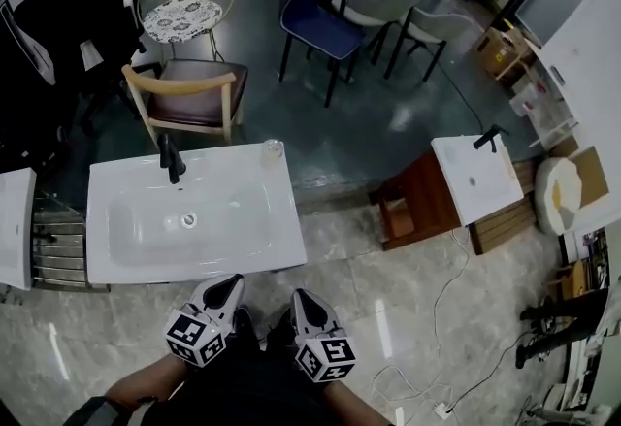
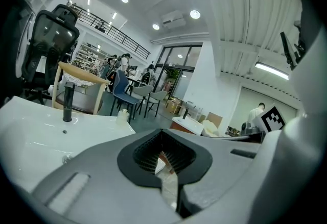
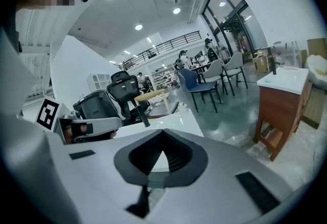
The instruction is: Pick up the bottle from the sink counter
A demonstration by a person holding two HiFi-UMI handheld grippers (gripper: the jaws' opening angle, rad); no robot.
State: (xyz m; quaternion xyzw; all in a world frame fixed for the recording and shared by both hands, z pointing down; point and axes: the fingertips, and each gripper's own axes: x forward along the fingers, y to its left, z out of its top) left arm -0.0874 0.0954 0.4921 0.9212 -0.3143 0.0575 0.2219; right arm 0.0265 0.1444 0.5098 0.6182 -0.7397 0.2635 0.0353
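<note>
A small clear bottle (image 1: pixel 273 151) stands upright on the far right corner of the white sink counter (image 1: pixel 276 236), to the right of the black faucet (image 1: pixel 171 159). In the left gripper view the bottle (image 2: pixel 121 114) shows small and far off, beyond the faucet (image 2: pixel 67 101). My left gripper (image 1: pixel 231 286) and right gripper (image 1: pixel 301 298) hang side by side just in front of the counter's near edge, well short of the bottle. Both are shut and hold nothing: the left gripper's (image 2: pixel 163 159) jaws meet, and so do the right gripper's (image 3: pixel 162 159).
A wooden armchair (image 1: pixel 189 94) stands right behind the counter. Further back are a round wire table (image 1: pixel 186 2) and a blue chair (image 1: pixel 315 12). To the right is a second small vanity (image 1: pixel 456 186). White cables (image 1: pixel 441 317) lie on the floor.
</note>
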